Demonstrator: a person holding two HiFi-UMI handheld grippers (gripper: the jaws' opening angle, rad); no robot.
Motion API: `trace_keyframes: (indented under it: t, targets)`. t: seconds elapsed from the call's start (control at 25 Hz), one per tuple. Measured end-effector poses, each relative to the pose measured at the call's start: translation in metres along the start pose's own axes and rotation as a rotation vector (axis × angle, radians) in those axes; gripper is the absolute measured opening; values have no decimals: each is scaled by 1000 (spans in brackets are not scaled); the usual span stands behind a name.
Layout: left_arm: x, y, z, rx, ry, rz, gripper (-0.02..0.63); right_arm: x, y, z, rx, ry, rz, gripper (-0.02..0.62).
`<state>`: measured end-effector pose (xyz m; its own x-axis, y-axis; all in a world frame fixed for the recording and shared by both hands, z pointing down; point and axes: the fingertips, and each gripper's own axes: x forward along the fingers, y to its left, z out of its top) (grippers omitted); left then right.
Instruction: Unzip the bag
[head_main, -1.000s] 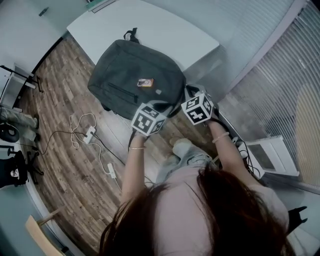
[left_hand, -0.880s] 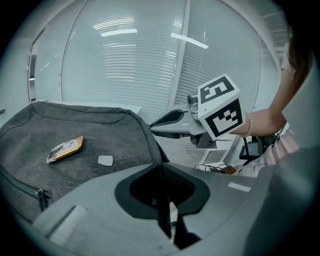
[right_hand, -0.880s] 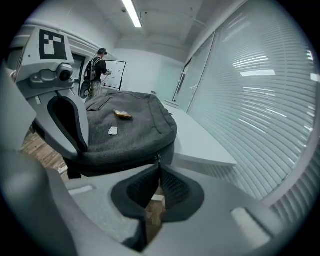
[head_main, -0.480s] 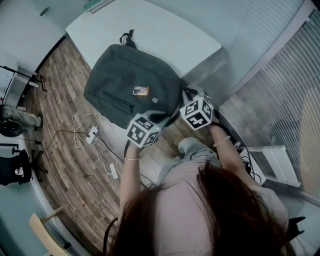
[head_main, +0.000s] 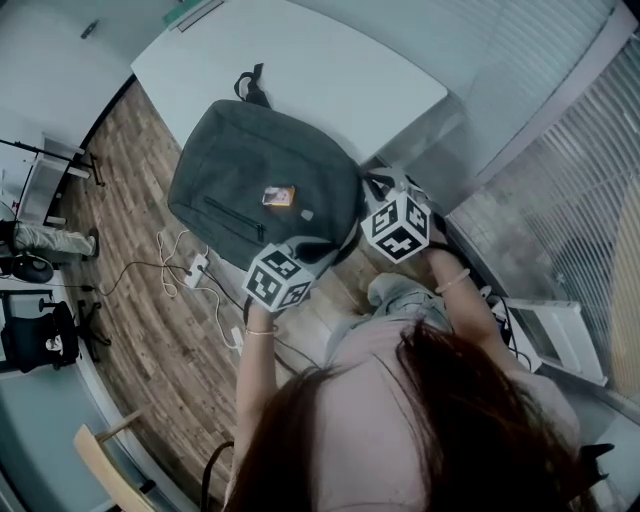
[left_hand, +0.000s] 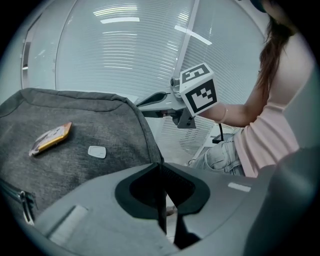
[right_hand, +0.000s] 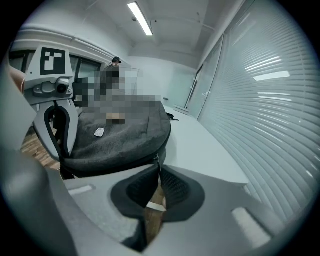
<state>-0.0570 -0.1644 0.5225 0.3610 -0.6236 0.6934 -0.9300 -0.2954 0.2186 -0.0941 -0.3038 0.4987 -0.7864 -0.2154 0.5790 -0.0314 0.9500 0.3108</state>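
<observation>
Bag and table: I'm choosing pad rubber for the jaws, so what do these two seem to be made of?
Bag: grey woven fabric, matte, likely polyester; a heathered weave shows in the left gripper view. Table: smooth white top with a soft sheen, probably laminate, though it could also be painted board.

In the head view the marker cubes (head_main: 278, 278) hide the jaws of the left gripper (left_hand: 159, 166) and right gripper (right_hand: 159, 169) and the bag's (head_main: 260, 160) near edge. The print on its orange tag (head_main: 279, 196) is too small to read. In the right gripper view the zip pull (right_hand: 157, 160) vanishes between the jaw tips, and the bag's far end is blurred.
</observation>
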Motion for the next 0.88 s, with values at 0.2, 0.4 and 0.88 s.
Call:
trace_keyframes:
  t: [0.2, 0.4, 0.88]
  targets:
    - [-1, 0, 1, -2, -2, -1, 35, 11, -12, 11, -65, -17, 57, 18]
    - [0, 2, 3, -6, -1, -14, 35, 24, -23, 22, -125, -47, 97, 18]
    - [5, 6, 0, -14, 5, -20, 35, 49, -33, 38, -195, -98, 177, 17]
